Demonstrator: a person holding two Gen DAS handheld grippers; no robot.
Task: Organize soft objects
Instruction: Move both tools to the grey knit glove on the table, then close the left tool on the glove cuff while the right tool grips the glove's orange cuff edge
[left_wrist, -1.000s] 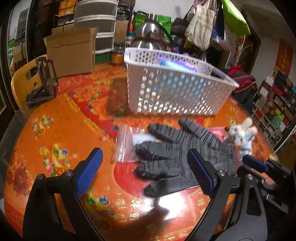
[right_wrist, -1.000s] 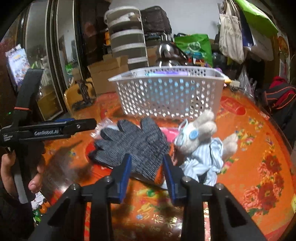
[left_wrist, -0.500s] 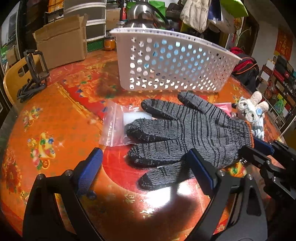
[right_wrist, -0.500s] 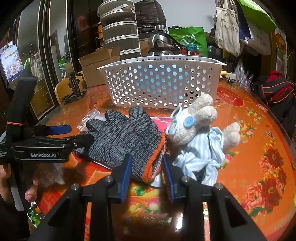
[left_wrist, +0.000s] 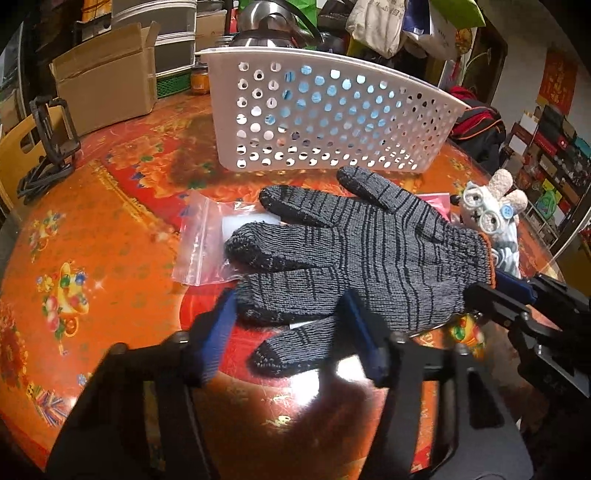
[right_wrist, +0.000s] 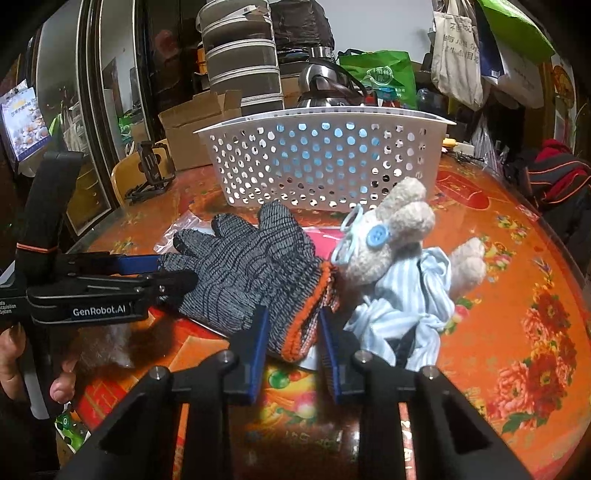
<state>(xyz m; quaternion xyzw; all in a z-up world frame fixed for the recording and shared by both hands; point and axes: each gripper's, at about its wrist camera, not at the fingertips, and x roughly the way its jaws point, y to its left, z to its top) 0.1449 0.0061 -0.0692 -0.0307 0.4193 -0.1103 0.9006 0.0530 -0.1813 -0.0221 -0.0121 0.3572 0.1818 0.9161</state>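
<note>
Nearest in the right wrist view, the right gripper (right_wrist: 291, 343) has its blue-padded fingers (right_wrist: 258, 341) closing on the orange-trimmed cuff of the grey knitted work glove (right_wrist: 251, 269); the cuff sits between them, pads at or against the knit. The glove lies flat on the orange, flower-patterned surface (right_wrist: 517, 295), fingertips toward 11 o'clock.

In the left wrist view, the left gripper (left_wrist: 291, 332) is closing too, fingers (left_wrist: 218, 332) partly open around the glove's (left_wrist: 369, 251) lowest fingertip and not yet pressing it. A person's hand (right_wrist: 22, 354) grips that tool's handle at 8 o'clock in the right view.

Just beside the cuff, at 2 o'clock, a beige plush rabbit in blue-striped cloth (right_wrist: 399, 266) leans on the surface, touching the glove. Under the glove's fingertips lies a clear zip bag with red seal (left_wrist: 207, 240).

Farther, at 12 o'clock, stands a white perforated plastic basket (right_wrist: 325, 162). Beyond it: a brown cardboard box (left_wrist: 103, 77).
</note>
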